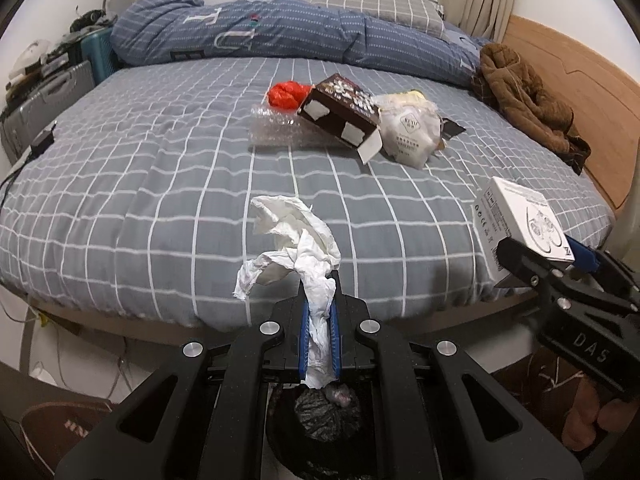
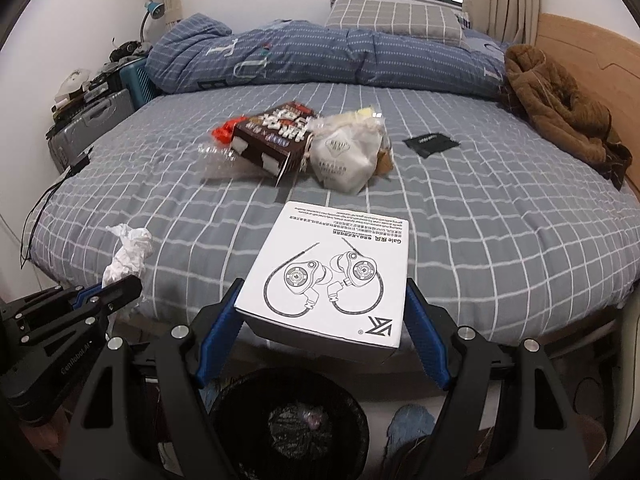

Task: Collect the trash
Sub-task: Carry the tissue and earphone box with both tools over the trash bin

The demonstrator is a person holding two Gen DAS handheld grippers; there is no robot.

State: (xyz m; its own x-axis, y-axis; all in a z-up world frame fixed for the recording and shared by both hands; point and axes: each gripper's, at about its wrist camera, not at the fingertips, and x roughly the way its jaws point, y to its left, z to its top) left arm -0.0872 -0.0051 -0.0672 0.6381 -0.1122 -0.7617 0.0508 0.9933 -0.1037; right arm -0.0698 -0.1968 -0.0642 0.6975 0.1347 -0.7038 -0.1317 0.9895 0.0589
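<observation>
Across the room, the bed (image 1: 140, 168) wears a soft grey sheet gridded in white, with a quilted blue duvet (image 1: 280, 28) bunched behind. Mid-bed lie a brown carton (image 1: 340, 114), crinkly clear wrap (image 1: 276, 126) and a white pouch (image 1: 408, 132). Below, a round black-lined bin (image 2: 288, 420). The right tool (image 2: 320, 320) clamps a flat white earphone box (image 2: 332, 276); the left tool (image 1: 319, 324), closed tight, pinches crumpled white tissue (image 1: 300, 236).
</observation>
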